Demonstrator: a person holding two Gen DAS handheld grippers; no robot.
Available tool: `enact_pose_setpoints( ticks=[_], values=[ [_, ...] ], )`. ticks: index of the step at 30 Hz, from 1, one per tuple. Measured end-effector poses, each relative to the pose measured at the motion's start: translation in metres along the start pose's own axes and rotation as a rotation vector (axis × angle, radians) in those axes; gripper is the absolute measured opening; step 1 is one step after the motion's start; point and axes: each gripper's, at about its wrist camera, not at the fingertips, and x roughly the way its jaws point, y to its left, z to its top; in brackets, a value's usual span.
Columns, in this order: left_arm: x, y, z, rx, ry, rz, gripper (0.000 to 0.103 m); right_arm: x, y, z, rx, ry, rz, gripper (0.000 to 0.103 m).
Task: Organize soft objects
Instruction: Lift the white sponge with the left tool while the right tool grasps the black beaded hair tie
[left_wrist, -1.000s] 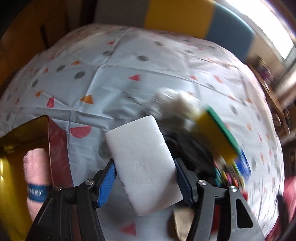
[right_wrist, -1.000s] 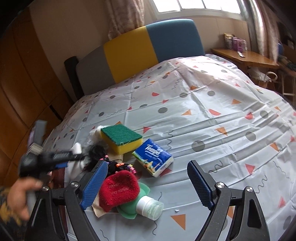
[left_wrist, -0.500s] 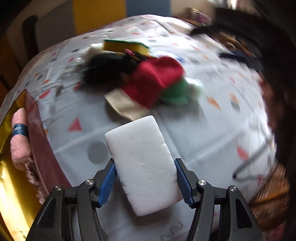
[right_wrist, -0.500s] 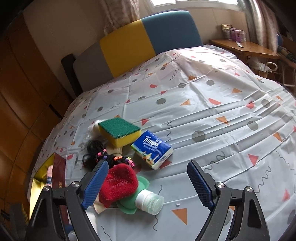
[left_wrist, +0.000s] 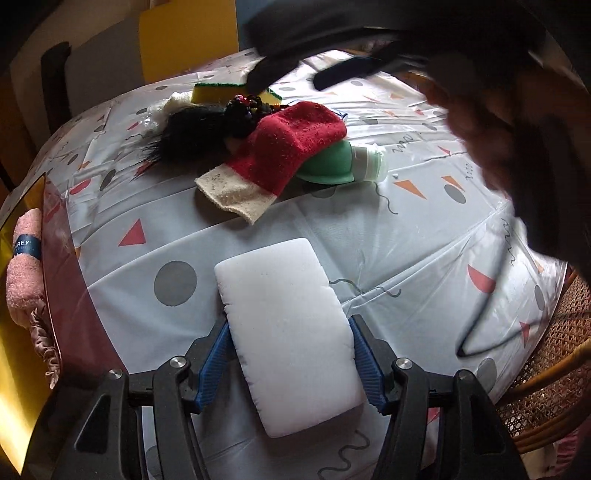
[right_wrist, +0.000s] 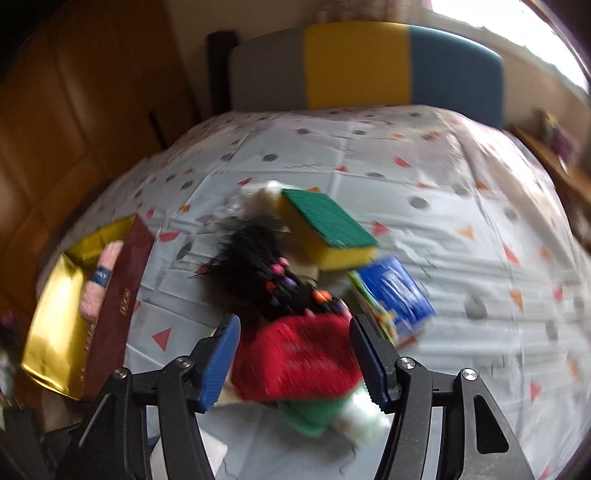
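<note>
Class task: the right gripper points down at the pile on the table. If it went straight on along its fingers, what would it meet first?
Most likely the red cloth, which lies between the fingers of the right gripper, whose jaws have just been closing. The picture is blurred, so depth is uncertain.

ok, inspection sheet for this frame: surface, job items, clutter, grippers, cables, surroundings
Surface: patterned tablecloth, creased.
Job's things: white sponge in left gripper; red cloth, black hairpiece, green-yellow sponge piled; pink towel in gold box.
Clutter: green bottle, blue tissue pack.
Grippers: left shut on white sponge; right gripper has just been closing, jaws either side of red cloth, contact unclear through blur.
Cables: black cable at the table edge.
Surroundings: colour-block headboard, wicker chair.
</note>
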Motion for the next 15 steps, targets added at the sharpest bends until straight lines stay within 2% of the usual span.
enact_pose_setpoints(
  ticks=[6, 9, 10, 12, 13, 15],
  values=[
    [0.000, 0.002, 0.001, -0.023, -0.017, -0.017, 0.063, 0.051, 0.032, 0.028, -0.177, 0.128, -0.048, 0.062],
    [0.000, 0.001, 0.000, -0.025, -0.025, -0.016, 0.063, 0.075, 0.041, 0.033, -0.233, 0.179, -0.113, 0.062],
    [0.000, 0.000, 0.000, -0.024, -0.028, -0.014, 0.063, 0.082, 0.043, 0.033, -0.243, 0.198, -0.117, 0.057],
    [0.000, -0.001, 0.000, -0.023, -0.030, -0.017, 0.063, 0.092, 0.044, 0.033, -0.271, 0.225, -0.164, 0.036],
    [-0.001, -0.001, 0.000, -0.025, -0.032, -0.021, 0.063, 0.087, 0.044, 0.036, -0.255, 0.200, -0.157, 0.031],
    [-0.001, -0.001, 0.000, -0.027, -0.036, -0.024, 0.063, 0.070, 0.041, 0.042, -0.215, 0.140, -0.132, 0.030]
  ],
)
